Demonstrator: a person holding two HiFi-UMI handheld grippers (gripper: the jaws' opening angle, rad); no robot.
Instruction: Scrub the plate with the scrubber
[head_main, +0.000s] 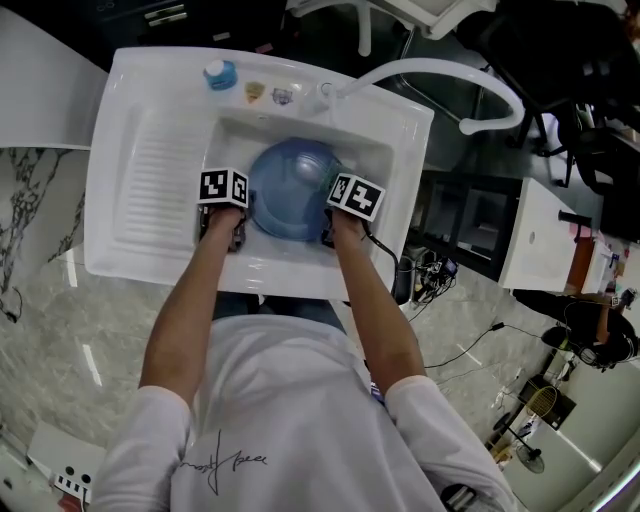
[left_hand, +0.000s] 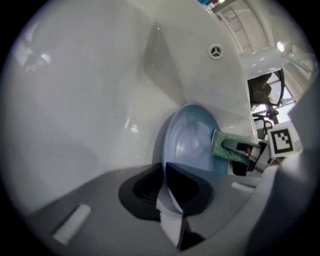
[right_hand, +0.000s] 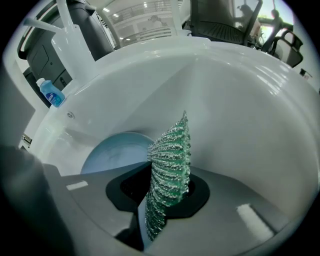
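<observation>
A blue plate (head_main: 295, 185) stands tilted in the basin of a white sink (head_main: 130, 190). My left gripper (head_main: 238, 207) is at the plate's left edge. In the left gripper view the plate's (left_hand: 192, 137) rim runs between the jaws of the left gripper (left_hand: 167, 186), which is shut on it. My right gripper (head_main: 335, 207) is at the plate's right edge and is shut on a green mesh scrubber (right_hand: 170, 165). From the left gripper view the scrubber (left_hand: 227, 145) lies against the plate's face. The plate (right_hand: 117, 150) shows behind the scrubber in the right gripper view.
A blue bottle (head_main: 220, 74) and small items stand on the sink's back ledge beside a white faucet (head_main: 440, 72). A ribbed drainboard (head_main: 160, 170) lies left of the basin. The basin walls close in around both grippers. An overflow hole (left_hand: 215, 51) sits in the far wall.
</observation>
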